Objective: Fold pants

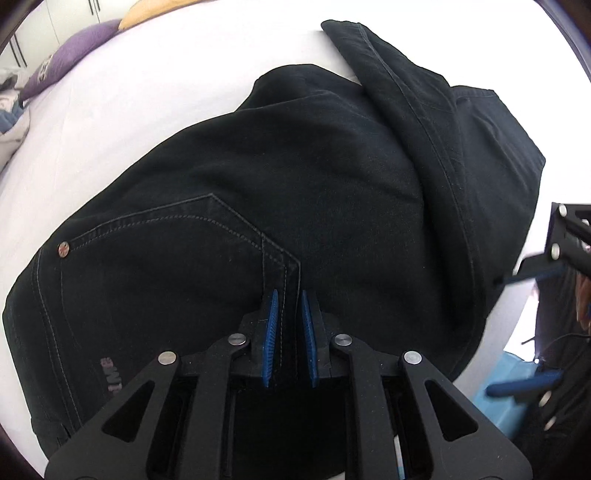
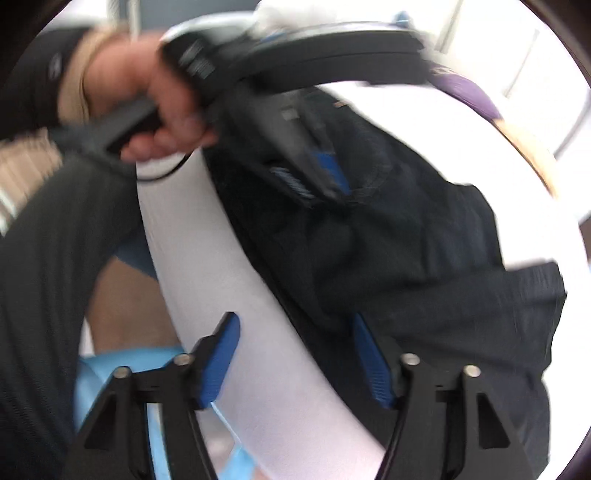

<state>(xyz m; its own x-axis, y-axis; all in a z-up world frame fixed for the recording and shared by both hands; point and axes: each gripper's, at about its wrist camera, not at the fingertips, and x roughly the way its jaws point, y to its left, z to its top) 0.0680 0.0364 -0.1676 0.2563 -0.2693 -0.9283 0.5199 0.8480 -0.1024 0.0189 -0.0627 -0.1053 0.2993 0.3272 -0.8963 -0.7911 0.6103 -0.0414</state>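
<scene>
Black jeans lie on a white bed, seat side up with a back pocket and a rivet at the left. One leg is folded back across the right side. My left gripper is shut on the jeans' near edge at a seam. My right gripper is open and empty, its fingers astride the bed's edge next to the jeans. It also shows at the right edge of the left wrist view. The left gripper and the hand holding it show in the blurred right wrist view.
A purple pillow and a yellow one lie at the bed's far left, with bunched bedding below them. A light blue object sits on the floor beside the bed. The person's dark-clothed body is at the left.
</scene>
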